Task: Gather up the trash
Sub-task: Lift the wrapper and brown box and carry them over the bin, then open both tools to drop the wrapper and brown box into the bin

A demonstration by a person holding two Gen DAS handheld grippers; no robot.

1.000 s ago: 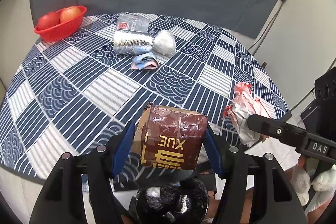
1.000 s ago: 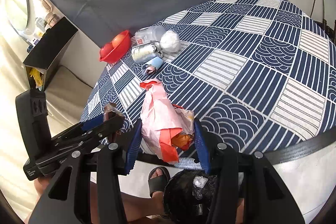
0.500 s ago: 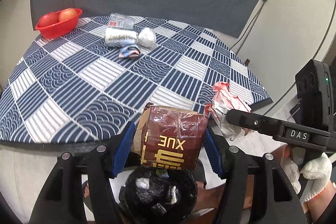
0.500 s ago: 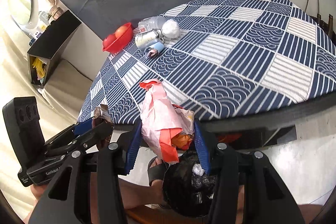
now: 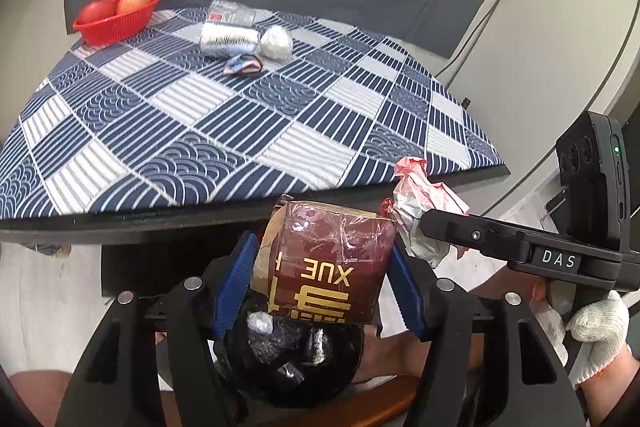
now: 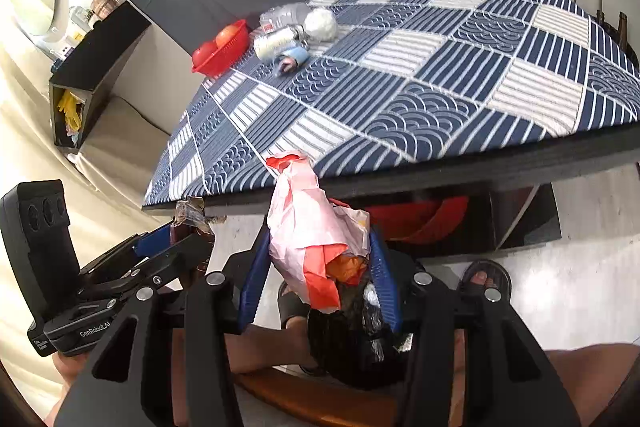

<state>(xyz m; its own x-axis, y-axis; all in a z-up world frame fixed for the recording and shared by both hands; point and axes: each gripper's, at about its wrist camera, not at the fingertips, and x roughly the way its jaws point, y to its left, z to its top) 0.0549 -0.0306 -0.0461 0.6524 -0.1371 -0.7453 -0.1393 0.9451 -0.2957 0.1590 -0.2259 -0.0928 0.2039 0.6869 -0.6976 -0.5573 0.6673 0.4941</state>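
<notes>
Nearest, below both tools, a black-lined trash bin (image 5: 292,363) sits on the floor with crumpled wrappers in it. Just above it, the left hand-held gripper (image 5: 320,279) pinches a brown box (image 5: 328,263) wrapped in clear film between its blue pads, gold lettering facing the camera. Beside it, the right hand-held gripper (image 6: 316,263) is pressed onto a crumpled pink and orange wrapper (image 6: 308,227), which stands up between its fingers; a white-gloved hand (image 5: 592,327) grips that tool's handle. Both pieces of trash hang off the near edge of the worktop (image 5: 200,131), which carries a blue and white patterned cloth. At the far side of the worktop lie a silver foil roll (image 5: 228,37), a white crumpled ball (image 5: 276,41), a small pink and blue scrap (image 5: 242,65) and a clear packet (image 5: 230,15), close together. A red basket (image 5: 116,23) of fruit stands at the far left corner.
</notes>
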